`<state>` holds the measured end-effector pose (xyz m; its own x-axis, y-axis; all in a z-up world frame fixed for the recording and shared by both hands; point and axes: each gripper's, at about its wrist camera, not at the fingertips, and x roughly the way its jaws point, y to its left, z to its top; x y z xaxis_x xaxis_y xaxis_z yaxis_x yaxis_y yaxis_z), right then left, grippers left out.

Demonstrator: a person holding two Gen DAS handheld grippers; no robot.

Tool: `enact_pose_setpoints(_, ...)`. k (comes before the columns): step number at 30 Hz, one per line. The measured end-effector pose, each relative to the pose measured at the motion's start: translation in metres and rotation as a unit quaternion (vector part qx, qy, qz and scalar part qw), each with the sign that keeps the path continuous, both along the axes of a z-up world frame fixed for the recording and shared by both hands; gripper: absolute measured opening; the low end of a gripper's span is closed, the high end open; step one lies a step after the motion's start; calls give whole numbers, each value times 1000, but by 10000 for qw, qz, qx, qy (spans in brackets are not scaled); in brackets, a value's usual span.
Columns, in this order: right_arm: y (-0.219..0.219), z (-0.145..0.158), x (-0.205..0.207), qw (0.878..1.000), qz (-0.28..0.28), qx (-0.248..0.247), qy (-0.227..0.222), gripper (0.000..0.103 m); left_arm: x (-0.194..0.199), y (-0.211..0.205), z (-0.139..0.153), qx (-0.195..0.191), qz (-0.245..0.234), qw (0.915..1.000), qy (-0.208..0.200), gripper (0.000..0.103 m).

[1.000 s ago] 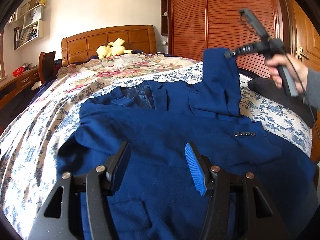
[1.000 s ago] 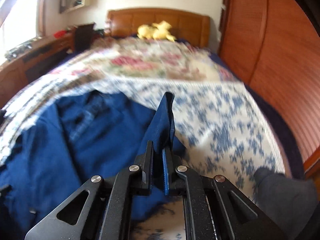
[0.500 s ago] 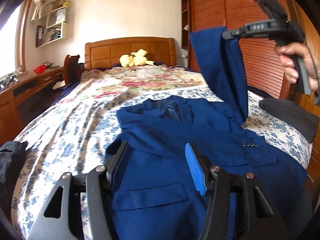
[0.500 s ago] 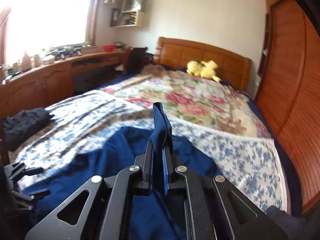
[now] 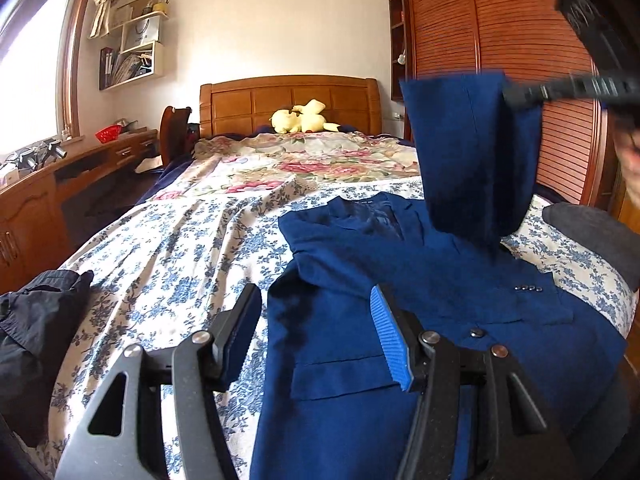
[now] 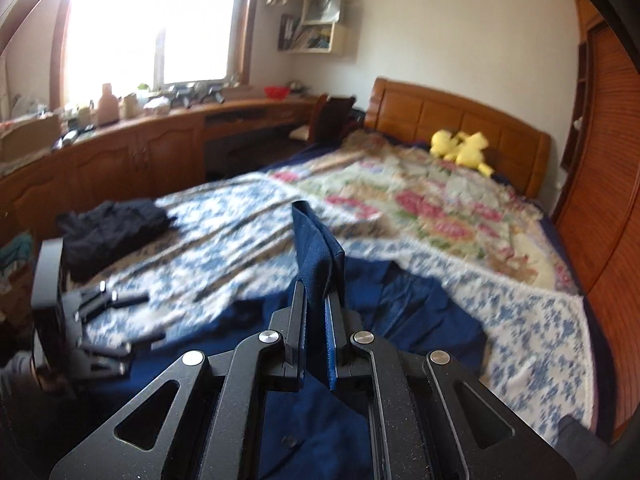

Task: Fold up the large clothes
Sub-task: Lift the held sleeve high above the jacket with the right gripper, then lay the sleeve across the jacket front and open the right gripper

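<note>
1. While the navy blue woven suit jacket (image 5: 400,280) lies front-up on the blue-and-white floral bedsheet (image 5: 180,248), its sleeve (image 5: 472,152) hangs raised above the jacket.
2. The right gripper (image 6: 316,320) is clamped tight on that sleeve's cuff.
3. The left gripper (image 5: 316,336) hovers wide apart over the jacket's hem, holding nothing.
4. Its ribbed blue rubber pad (image 5: 390,338) sits above the pocket flap.
5. 4 small dark buttons (image 5: 528,289) line the flat sleeve lying across the jacket.
</note>
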<state>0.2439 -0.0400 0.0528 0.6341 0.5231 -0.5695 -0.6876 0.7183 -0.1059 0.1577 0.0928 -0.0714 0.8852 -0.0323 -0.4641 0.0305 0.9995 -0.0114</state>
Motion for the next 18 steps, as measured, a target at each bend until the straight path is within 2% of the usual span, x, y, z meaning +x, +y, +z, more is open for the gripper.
enact_pose_setpoints(9,6,-97,-20,9949,105,-74,1000,5,3,0,-6,10,10,10000,42,56)
enact_pose_setpoints(14,11,-122,-30,9914,139,-174,1291,7,4,-1,-9,35,-34,9999,91,56)
enact_pose_setpoints(16,12,-122,-36,9917,139,-348,1229,9,4,-3,-11,85,-61,9999,86,56)
enact_pose_setpoints(18,10,-116,-43,9923,224,-297,1182,9,4,-4,-11,71,-88,9999,87,56)
